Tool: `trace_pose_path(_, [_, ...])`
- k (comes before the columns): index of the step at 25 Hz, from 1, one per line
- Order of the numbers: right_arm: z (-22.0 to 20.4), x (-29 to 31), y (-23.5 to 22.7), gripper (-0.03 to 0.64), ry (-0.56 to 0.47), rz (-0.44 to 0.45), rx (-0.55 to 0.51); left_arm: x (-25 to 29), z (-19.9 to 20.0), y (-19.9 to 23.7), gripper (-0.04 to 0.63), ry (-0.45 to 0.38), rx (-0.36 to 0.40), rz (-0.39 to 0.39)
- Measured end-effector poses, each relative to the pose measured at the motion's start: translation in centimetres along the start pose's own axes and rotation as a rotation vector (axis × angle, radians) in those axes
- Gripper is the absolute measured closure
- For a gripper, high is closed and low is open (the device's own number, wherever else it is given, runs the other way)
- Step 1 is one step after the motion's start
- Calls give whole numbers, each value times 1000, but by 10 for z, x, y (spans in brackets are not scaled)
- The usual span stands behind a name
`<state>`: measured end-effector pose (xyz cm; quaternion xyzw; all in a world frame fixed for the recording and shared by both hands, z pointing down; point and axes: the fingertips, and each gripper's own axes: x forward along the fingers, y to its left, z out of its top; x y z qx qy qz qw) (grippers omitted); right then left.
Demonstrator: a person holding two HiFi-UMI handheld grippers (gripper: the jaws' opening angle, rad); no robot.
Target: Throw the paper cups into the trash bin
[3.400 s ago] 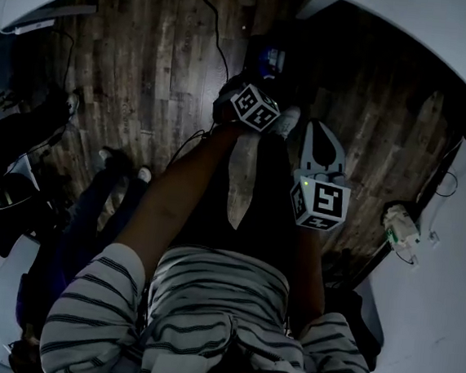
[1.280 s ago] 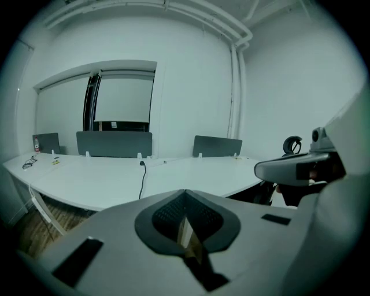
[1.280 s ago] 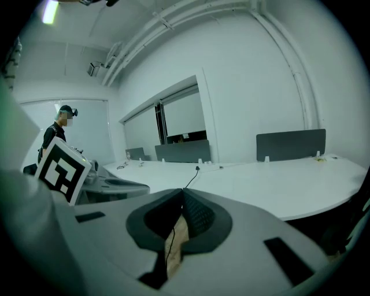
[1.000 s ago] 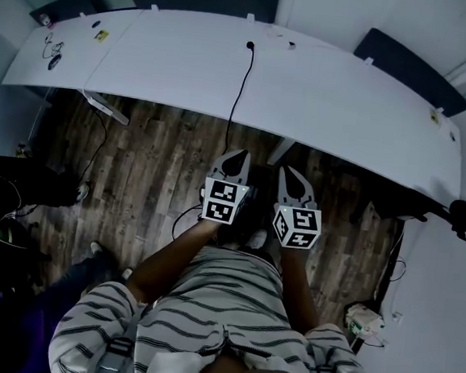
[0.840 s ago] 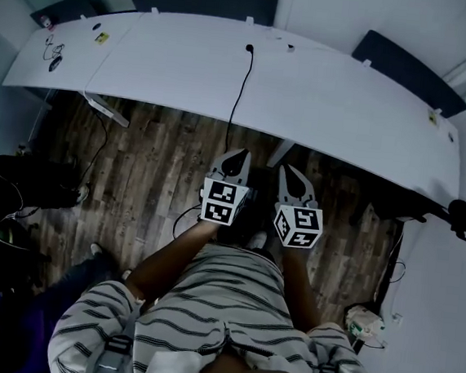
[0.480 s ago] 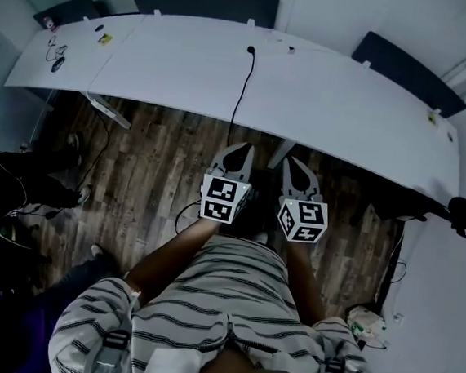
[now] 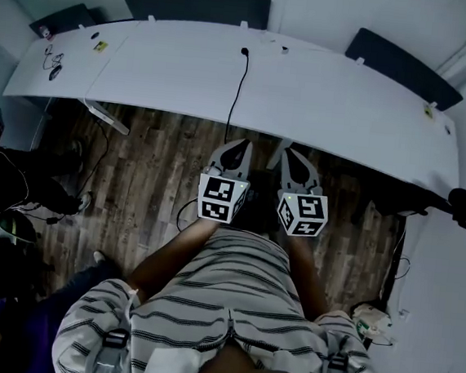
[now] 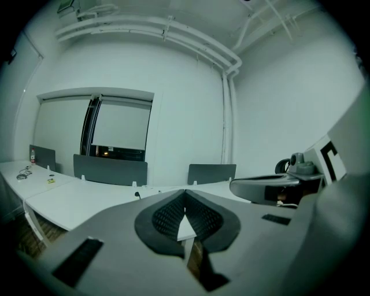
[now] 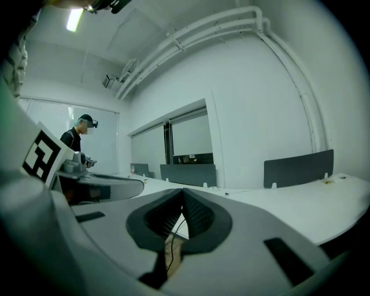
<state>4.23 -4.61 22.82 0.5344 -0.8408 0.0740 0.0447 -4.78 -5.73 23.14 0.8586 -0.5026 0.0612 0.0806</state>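
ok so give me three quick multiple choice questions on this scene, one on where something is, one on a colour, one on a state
1. Where does the black cable lie?
A. Across the table top, running to its near edge
B. Draped over a chair back
C. Coiled inside a bin

2. What colour is the top of the long table?
A. Black
B. White
C. Red

3. How do the jaws of the left gripper and right gripper stand?
A. Both wide open
B. One shut on a cup, the other open
C. Both shut, with nothing between them

Answers:
1 A, the head view shows the cable starting mid-table and running toward the person.
2 B, the top is plain white against the dark wooden floor.
3 C, each gripper view shows its pads meeting with nothing clamped.
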Motion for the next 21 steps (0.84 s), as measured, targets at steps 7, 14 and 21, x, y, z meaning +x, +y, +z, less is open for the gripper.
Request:
trace_pose_path(7, [10, 1, -5, 598, -48, -10, -13, 2, 11, 1, 572, -37, 11, 0])
trace_pose_path(14, [11, -4, -14, 598, -66, -25, -3, 3, 8, -3, 572, -51, 2, -8])
trace_pose_path(21, [14, -1, -11, 598, -94, -17, -6, 5, 5, 1, 572, -69, -4, -28])
